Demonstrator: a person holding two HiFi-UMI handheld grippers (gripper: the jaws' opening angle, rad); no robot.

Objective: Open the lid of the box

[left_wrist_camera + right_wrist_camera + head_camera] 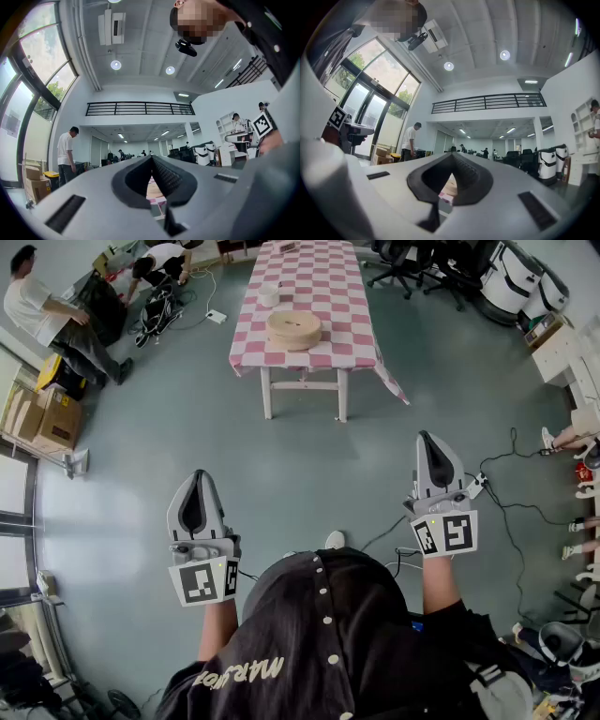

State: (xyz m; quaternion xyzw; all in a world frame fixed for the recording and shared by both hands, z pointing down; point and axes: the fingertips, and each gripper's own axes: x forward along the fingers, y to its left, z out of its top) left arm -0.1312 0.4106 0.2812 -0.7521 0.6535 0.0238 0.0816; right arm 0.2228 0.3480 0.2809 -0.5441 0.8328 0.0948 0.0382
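Pale lettering point(246, 671) across the person's dark shirt point(328, 643); unreadable.

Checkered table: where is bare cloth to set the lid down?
Bare cloth runs along the table's right side, beside and beyond the round box. A narrow strip fronts the box. Tightest on the left, where the small white item sits close behind the box.

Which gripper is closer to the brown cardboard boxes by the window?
Left. The left gripper is held on the same side of the person as the cardboard boxes. The right gripper is on the person's other side, farther from them.
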